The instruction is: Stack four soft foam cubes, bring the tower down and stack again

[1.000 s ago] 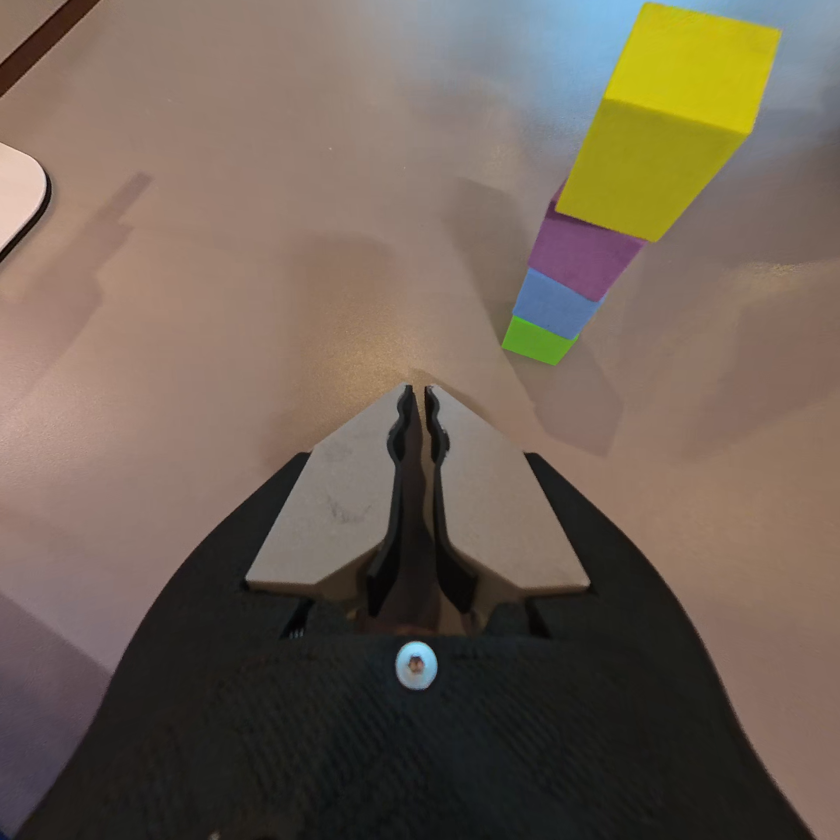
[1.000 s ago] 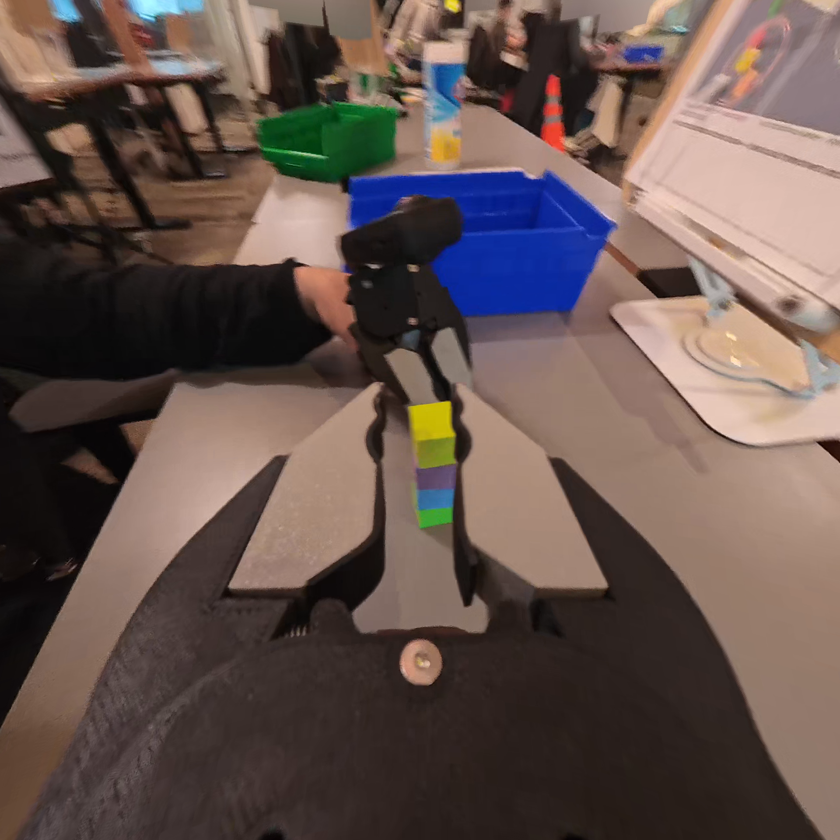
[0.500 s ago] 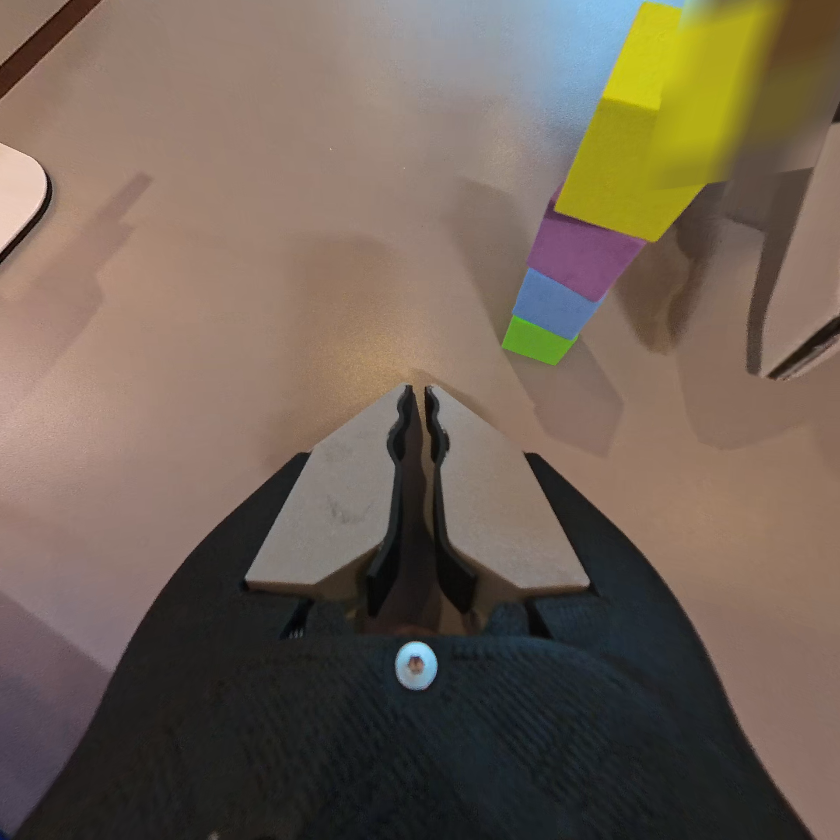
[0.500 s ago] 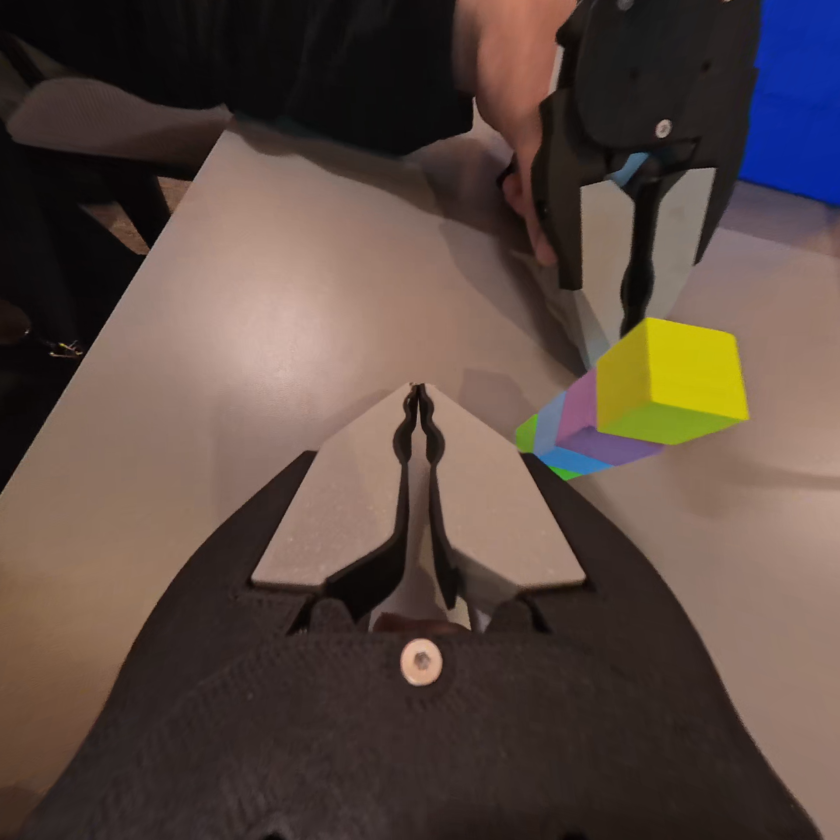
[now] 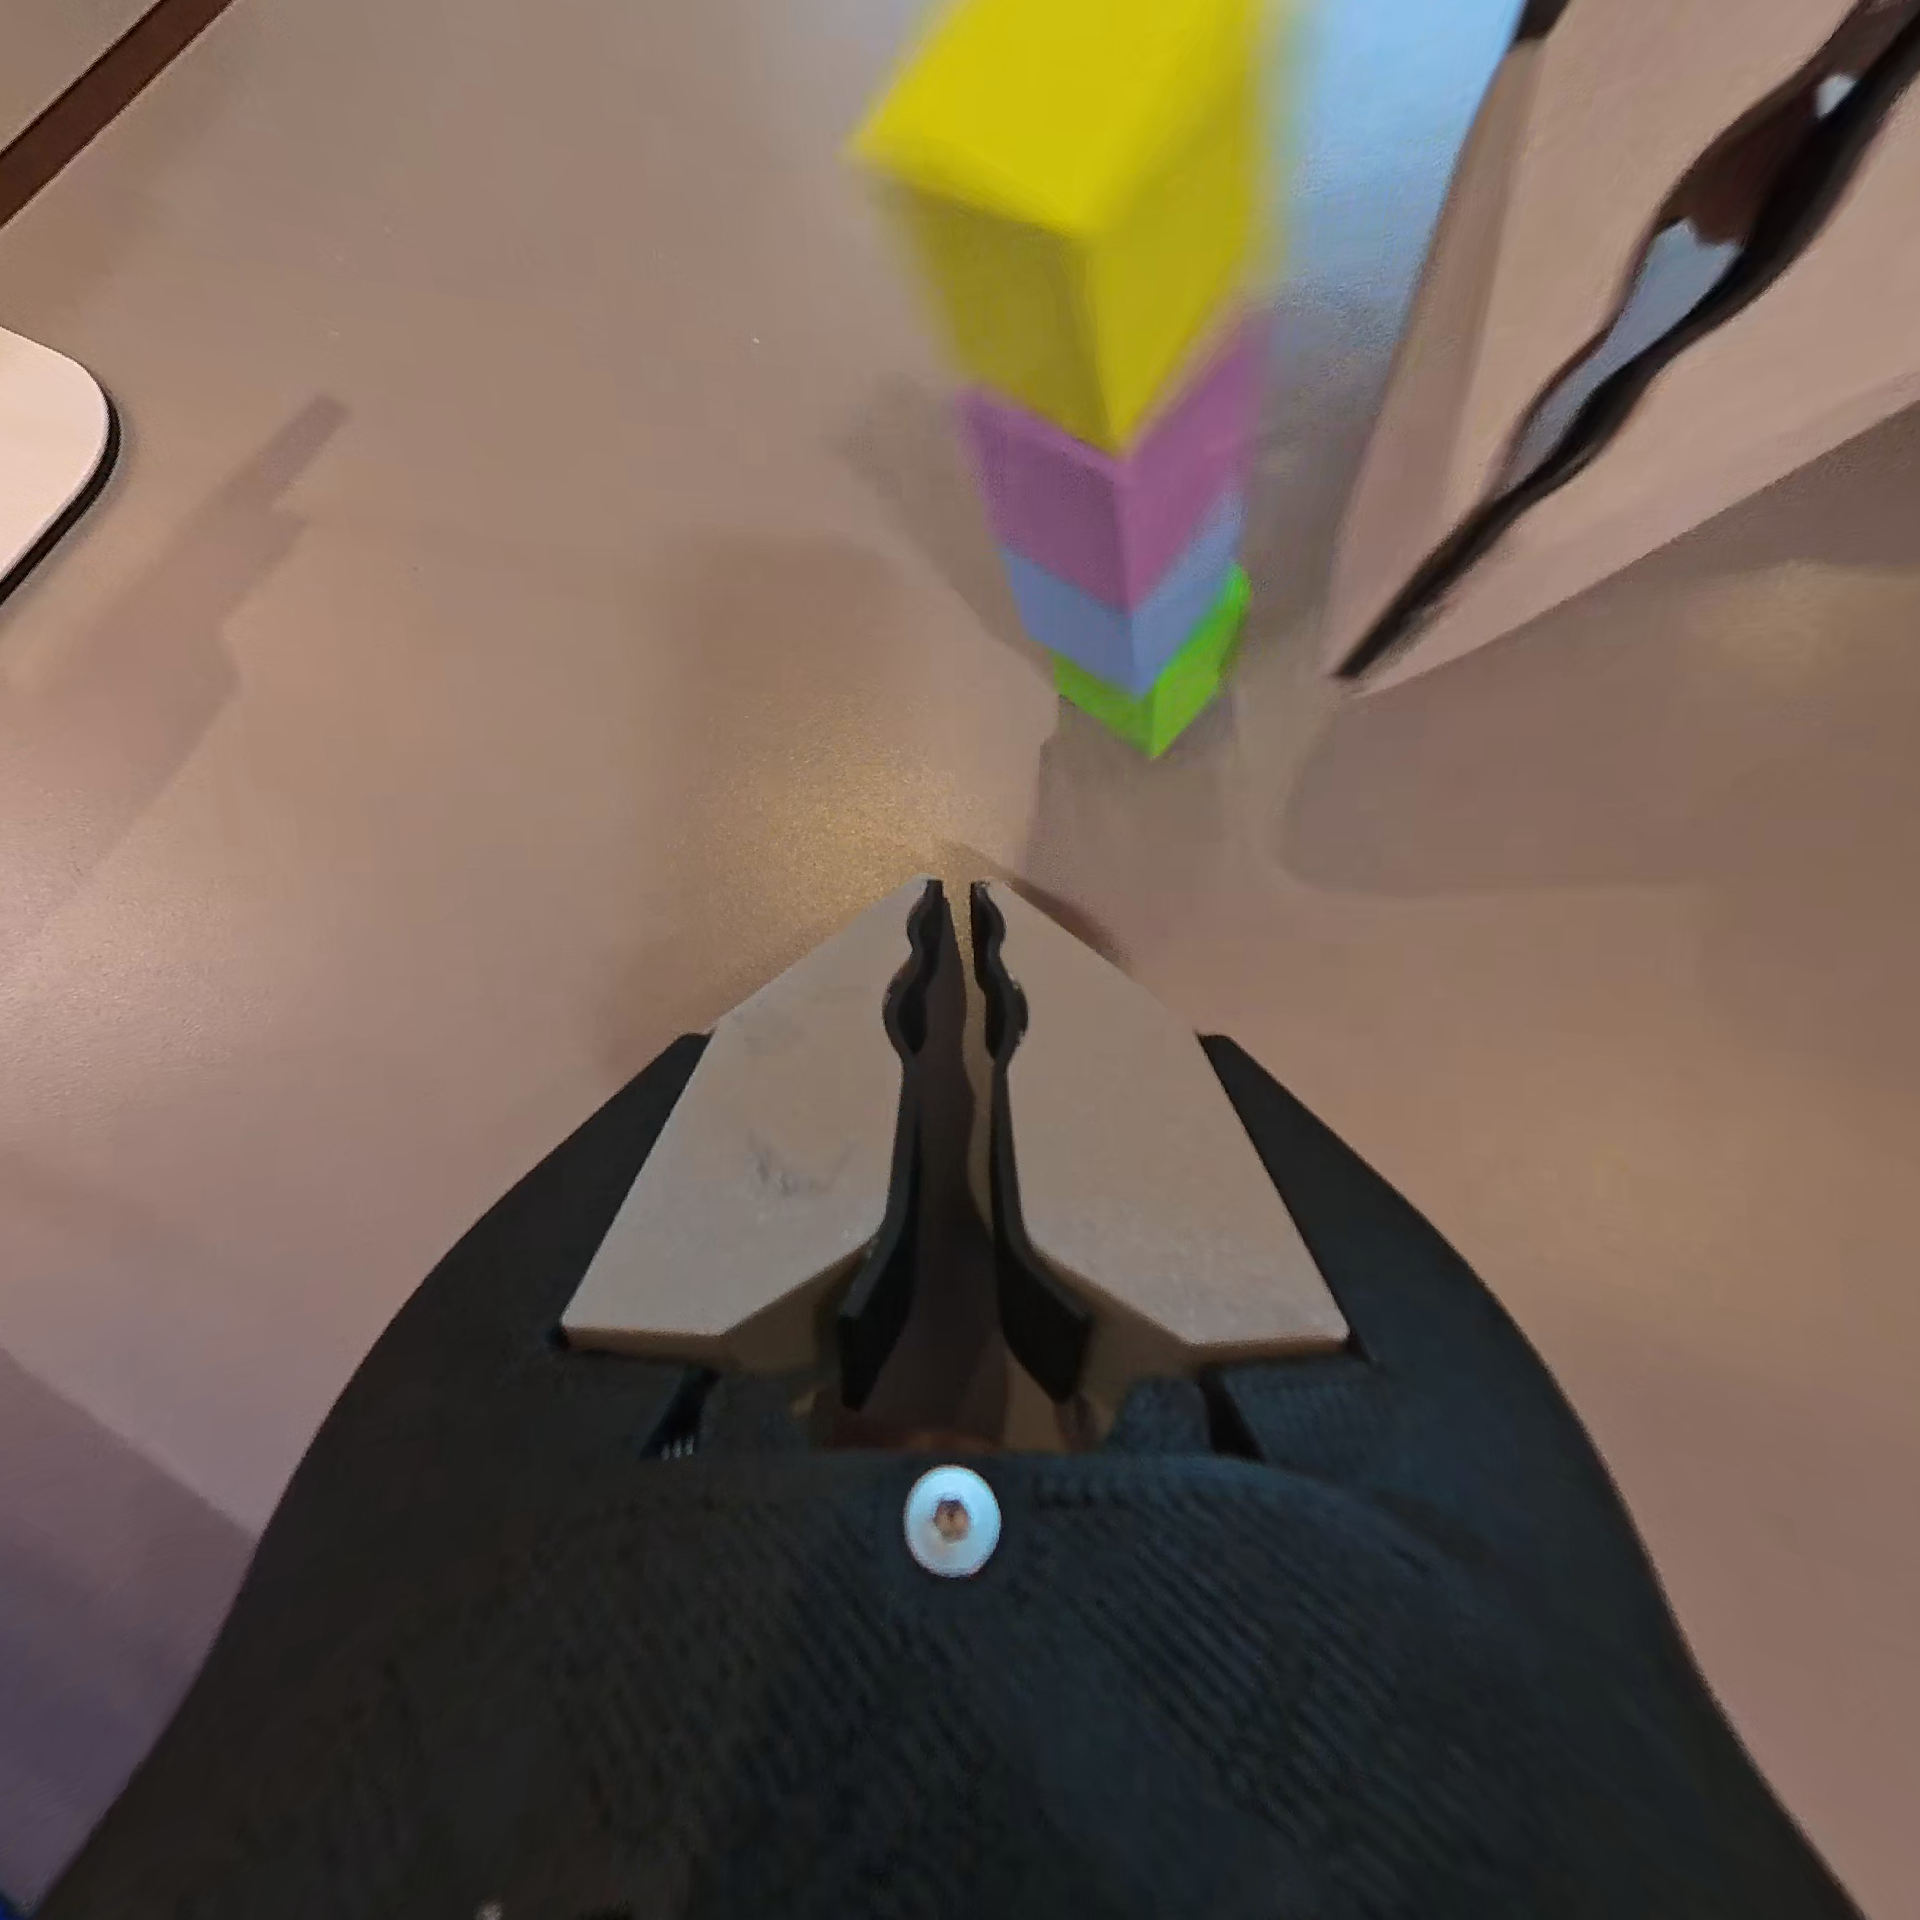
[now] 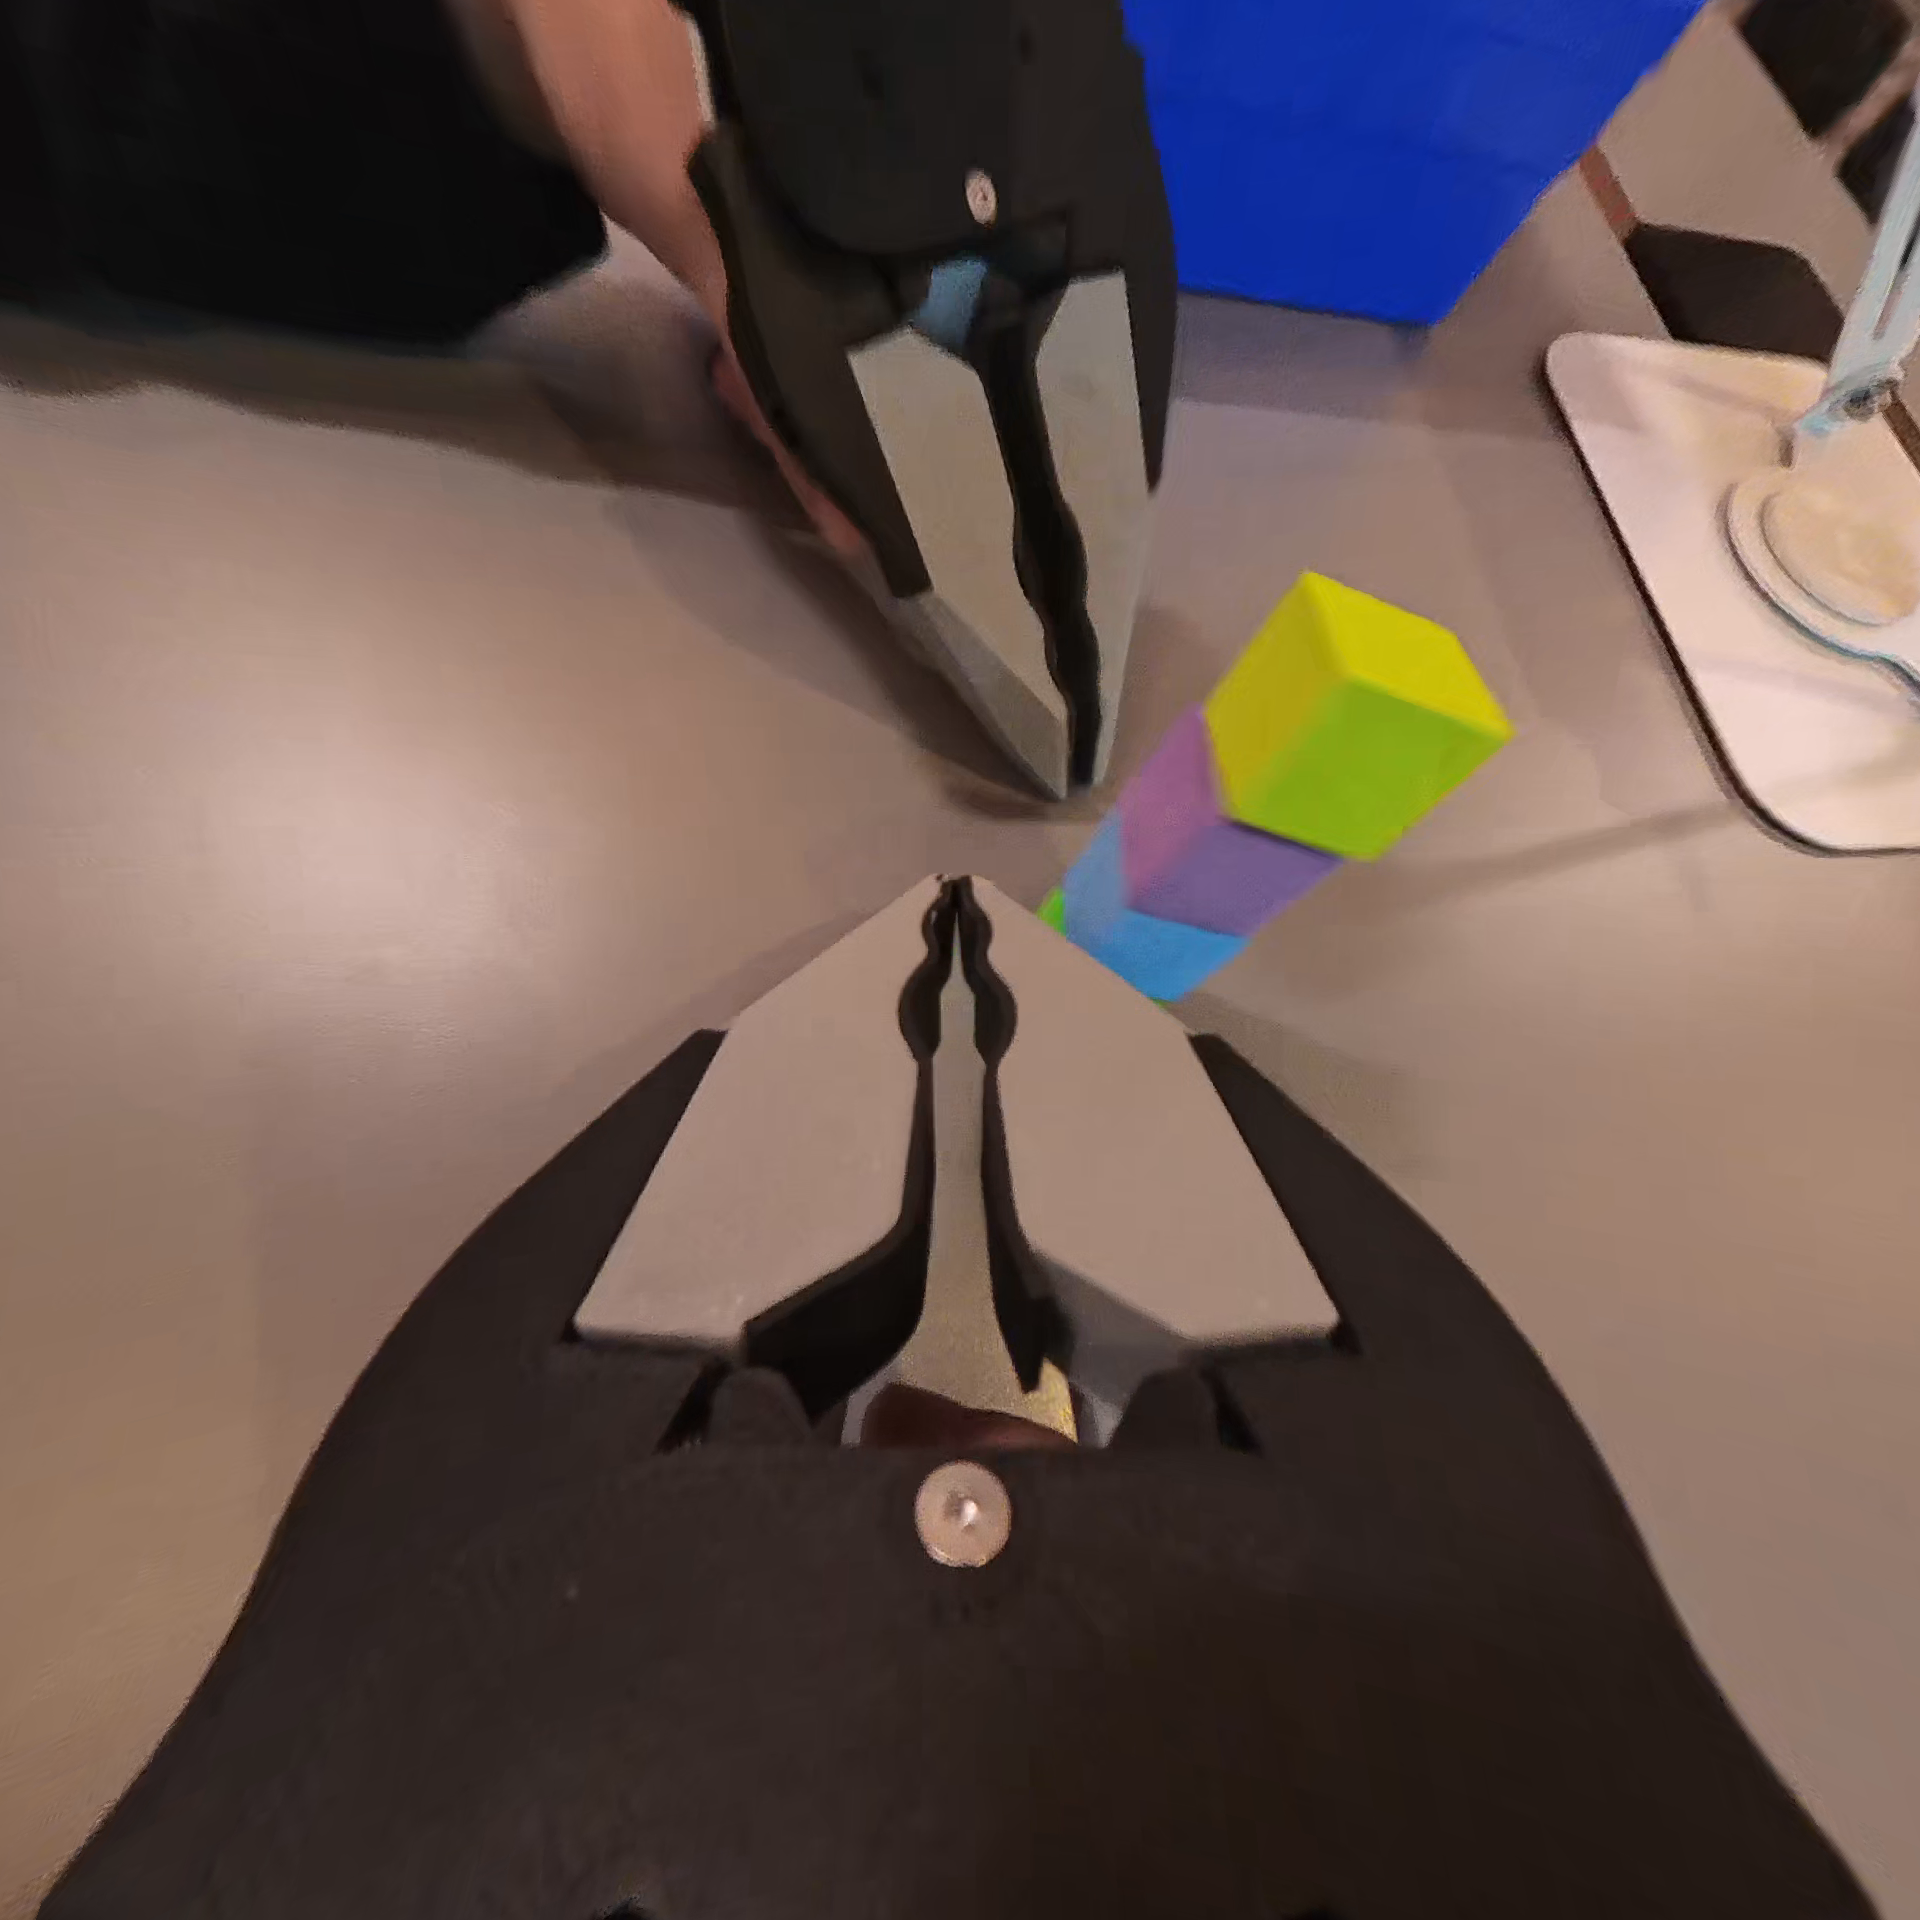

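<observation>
Left wrist view: the left claw (image 5: 951,888) is closed on nothing, and the four-cube tower (image 5: 1117,520), yellow cube (image 5: 1070,208) topmost, stands on the desk (image 5: 468,623) ahead and slightly right of its tips. Right wrist view: the right claw (image 6: 954,883), pinched together and empty, sits just left of the tower's (image 6: 1226,852) base, the left claw (image 6: 1070,774) beyond.

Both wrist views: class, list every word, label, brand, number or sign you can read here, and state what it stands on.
None can be read in either view.
The yellow cube, purple cube, blue cube and green cube have plain faces.
The blue bin, table and both claws show no markings.
</observation>
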